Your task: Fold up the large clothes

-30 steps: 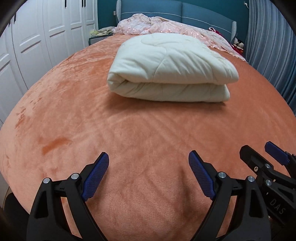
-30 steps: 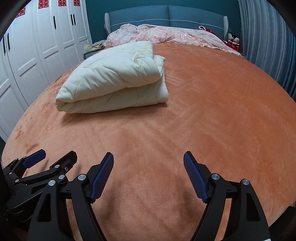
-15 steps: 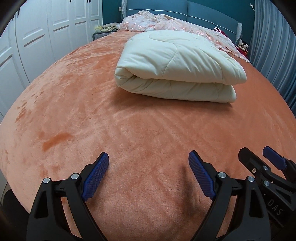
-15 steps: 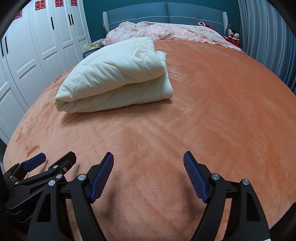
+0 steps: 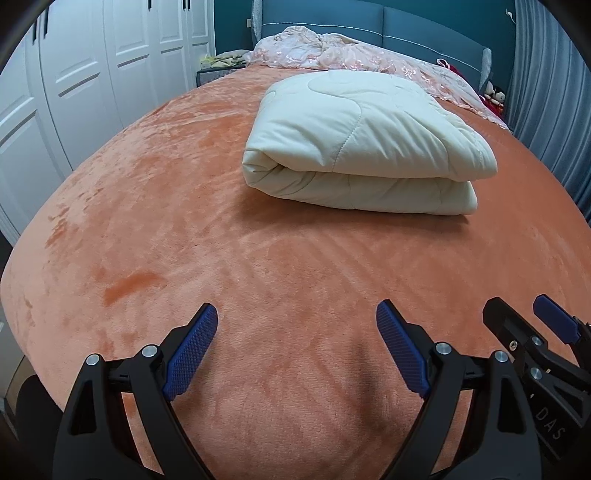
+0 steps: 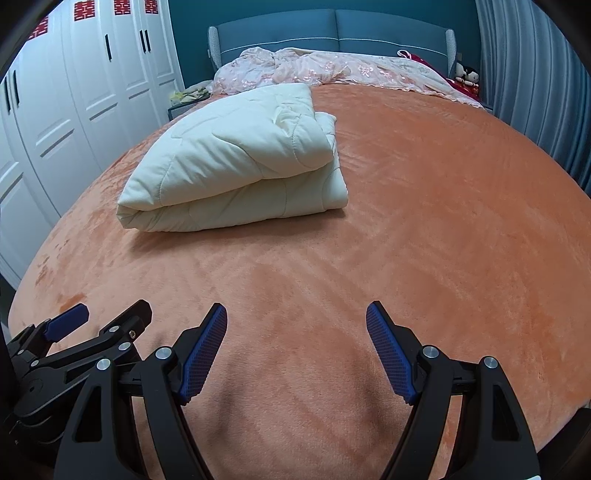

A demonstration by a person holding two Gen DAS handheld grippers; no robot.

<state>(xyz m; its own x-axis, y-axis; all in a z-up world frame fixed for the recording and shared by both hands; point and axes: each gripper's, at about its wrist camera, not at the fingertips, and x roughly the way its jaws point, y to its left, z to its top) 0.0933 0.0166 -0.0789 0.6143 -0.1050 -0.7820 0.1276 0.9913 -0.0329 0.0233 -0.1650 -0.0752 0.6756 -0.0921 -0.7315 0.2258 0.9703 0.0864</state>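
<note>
A cream quilted comforter (image 5: 365, 147) lies folded in thick layers on the orange bedspread (image 5: 184, 229); it also shows in the right wrist view (image 6: 236, 166). My left gripper (image 5: 295, 328) is open and empty, low over the bedspread, well short of the comforter. My right gripper (image 6: 295, 325) is open and empty, beside the left one. The right gripper shows at the right edge of the left wrist view (image 5: 524, 325), and the left gripper at the left edge of the right wrist view (image 6: 99, 321).
A crumpled pink patterned cover (image 6: 325, 70) lies along the blue headboard (image 6: 332, 33). White wardrobe doors (image 5: 74, 92) stand on the left, grey curtains (image 6: 535, 92) on the right. A nightstand with clutter (image 5: 218, 66) stands by the bed's far left corner.
Both grippers have moved forward over the bed, so the comforter looks nearer and larger. Both stay open and empty.
</note>
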